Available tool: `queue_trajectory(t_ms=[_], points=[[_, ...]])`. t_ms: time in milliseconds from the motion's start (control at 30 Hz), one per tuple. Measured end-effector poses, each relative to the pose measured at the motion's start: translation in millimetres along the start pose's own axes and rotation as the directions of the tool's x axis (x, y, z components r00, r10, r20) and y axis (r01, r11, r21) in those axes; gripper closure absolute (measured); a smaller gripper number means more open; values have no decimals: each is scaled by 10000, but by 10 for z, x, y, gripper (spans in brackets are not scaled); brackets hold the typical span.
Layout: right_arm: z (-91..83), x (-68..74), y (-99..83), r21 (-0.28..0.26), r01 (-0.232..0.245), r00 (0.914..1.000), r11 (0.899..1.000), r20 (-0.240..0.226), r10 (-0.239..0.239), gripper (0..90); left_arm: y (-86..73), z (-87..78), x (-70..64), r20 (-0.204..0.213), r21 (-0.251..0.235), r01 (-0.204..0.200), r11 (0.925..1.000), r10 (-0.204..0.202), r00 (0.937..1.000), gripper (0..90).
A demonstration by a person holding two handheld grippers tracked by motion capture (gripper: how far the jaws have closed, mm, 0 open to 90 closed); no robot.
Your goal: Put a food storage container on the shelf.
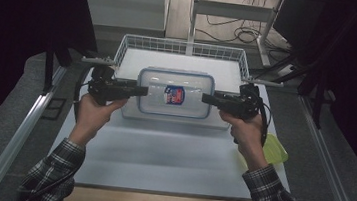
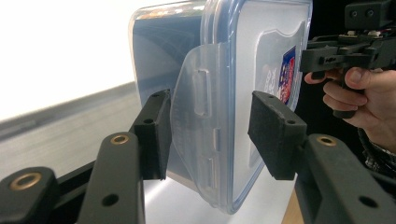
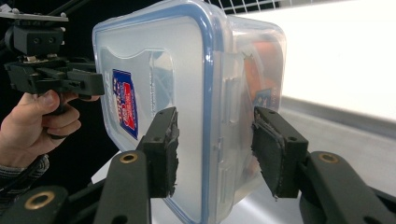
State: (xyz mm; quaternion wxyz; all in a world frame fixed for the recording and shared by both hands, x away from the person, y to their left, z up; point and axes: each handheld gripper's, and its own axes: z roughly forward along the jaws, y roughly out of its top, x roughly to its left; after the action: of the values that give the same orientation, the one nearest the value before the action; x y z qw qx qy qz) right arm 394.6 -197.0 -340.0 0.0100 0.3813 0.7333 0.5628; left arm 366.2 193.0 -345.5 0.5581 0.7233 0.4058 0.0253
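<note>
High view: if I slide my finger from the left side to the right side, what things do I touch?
Left hand-held gripper → clear plastic box with a blue-rimmed lid → right hand-held gripper → yellow-green lid lying at the table's right edge.

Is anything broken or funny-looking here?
Yes. The right tongs have ragged, torn foam on their pads, frayed along the edges. Also, the box's side flap by the left tongs sticks out loose instead of lying flat against the plastic box.
</note>
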Motion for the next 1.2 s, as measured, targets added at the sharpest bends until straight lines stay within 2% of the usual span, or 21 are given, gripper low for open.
queue_trajectory(t_ms=[267, 667, 933, 1200], points=[[40, -43, 213, -143, 22, 10000, 9999, 41, -21, 518, 172, 19, 70, 35, -85, 3, 10000, -3, 10000, 506], [105, -157, 428, -399, -110, 9999, 9991, -19, 109, 518, 480, 69, 176, -13, -144, -103, 9998, 103, 9999, 507], [164, -247, 565, -358, -186, 9998, 9992, 108, 190, 518, 579, 141, 287, 53, -260, 44, 9997, -43, 10000, 507], [208, -315, 628, -376, -347, 9992, 9987, 183, 354, 515, 624, 212, 382, 110, -319, 264, 9991, -261, 9996, 505]])
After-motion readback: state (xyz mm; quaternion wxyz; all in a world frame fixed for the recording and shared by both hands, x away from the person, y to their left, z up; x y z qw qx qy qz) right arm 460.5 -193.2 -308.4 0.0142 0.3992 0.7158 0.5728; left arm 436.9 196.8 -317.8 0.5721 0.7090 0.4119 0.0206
